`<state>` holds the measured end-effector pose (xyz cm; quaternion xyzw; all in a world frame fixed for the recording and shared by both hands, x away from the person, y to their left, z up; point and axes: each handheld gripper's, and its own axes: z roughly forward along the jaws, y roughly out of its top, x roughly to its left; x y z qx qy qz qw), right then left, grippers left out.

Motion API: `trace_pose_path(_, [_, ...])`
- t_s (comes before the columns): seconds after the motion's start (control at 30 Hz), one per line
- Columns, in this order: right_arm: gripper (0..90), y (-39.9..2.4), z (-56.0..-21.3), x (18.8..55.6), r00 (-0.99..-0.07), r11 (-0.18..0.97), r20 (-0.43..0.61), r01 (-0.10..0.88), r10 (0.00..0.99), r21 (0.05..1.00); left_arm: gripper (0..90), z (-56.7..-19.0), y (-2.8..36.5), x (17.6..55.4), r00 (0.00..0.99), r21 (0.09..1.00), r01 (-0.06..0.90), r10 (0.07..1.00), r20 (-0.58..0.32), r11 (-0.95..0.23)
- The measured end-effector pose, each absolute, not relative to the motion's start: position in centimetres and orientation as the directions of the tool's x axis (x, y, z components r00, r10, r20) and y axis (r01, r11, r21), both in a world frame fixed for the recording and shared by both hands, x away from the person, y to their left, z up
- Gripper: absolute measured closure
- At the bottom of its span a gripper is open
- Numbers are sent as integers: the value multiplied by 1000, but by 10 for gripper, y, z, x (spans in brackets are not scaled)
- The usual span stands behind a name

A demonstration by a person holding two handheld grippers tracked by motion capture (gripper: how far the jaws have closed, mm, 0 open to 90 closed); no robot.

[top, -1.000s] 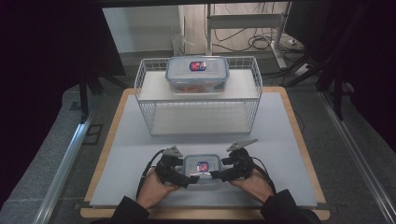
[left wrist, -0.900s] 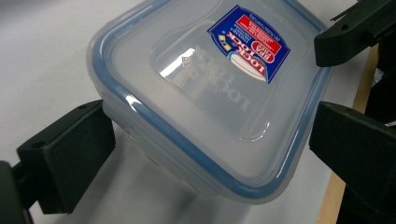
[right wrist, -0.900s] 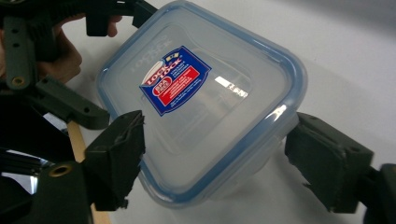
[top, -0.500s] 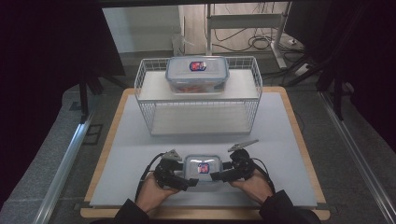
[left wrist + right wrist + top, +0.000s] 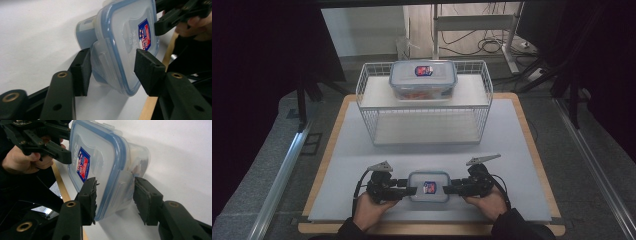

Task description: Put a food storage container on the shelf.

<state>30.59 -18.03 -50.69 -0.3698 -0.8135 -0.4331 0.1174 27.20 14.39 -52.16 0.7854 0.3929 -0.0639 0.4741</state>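
A small clear container [image 5: 428,186] with a blue-rimmed lid and a red and blue label lies near the front edge of the white mat. My left gripper [image 5: 410,190] holds its left end and my right gripper [image 5: 447,189] its right end. In the left gripper view the jaws [image 5: 111,70] have just been closing and straddle the container [image 5: 125,37], one pad on the lid, the other against the latch flap. In the right gripper view the jaws [image 5: 115,192] have likewise been closing, and their pads press the container [image 5: 100,157] at lid and flap.
A white wire rack [image 5: 367,100] stands at the back of the mat, with a larger lidded container [image 5: 423,79] on its upper shelf. The wooden table edge [image 5: 432,229] runs just behind the hands. Dark stands and cables flank the table.
Both grippers have moved inward along the small container's ends and their jaws have narrowed onto it. The container has stayed in place at the front of the mat.
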Motion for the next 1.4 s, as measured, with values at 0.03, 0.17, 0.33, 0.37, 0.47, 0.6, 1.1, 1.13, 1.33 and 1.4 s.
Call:
trace_pose_path(0.03, [544,-180,-507,306,-700,351,510,702,500,619,492,-521,144,272,683,695,677,557,-471,-242])
trace_pose_path(0.17, [549,-181,-508,305,-701,346,514,701,494,623,514,-525,149,272,677,693,689,528,-513,-211])
trace_pose_path(0.33, [559,-184,-511,305,-683,318,552,720,477,617,565,-532,157,277,660,677,717,476,-582,-167])
trace_pose_path(0.37, [561,-184,-511,306,-682,315,555,722,477,616,565,-531,157,277,661,678,716,478,-579,-169])
trace_pose_path(0.47, [563,-186,-512,305,-677,303,563,726,475,617,566,-530,156,277,660,681,714,481,-577,-163])
trace_pose_path(0.6, [563,-187,-511,307,-682,284,559,717,471,636,573,-527,156,279,659,687,712,479,-580,-147])
trace_pose_path(1.1, [591,-190,-489,317,-693,206,582,701,426,683,574,-499,162,290,682,729,675,471,-560,-112])
trace_pose_path(1.13, [590,-190,-487,317,-693,205,581,700,427,684,573,-497,161,290,685,731,673,472,-555,-116])
trace_pose_path(1.33, [589,-192,-472,324,-697,193,572,691,433,696,572,-482,160,299,702,745,654,471,-534,-130])
trace_pose_path(1.4, [589,-192,-467,326,-698,192,568,689,435,699,572,-477,160,302,707,750,649,468,-530,-132])
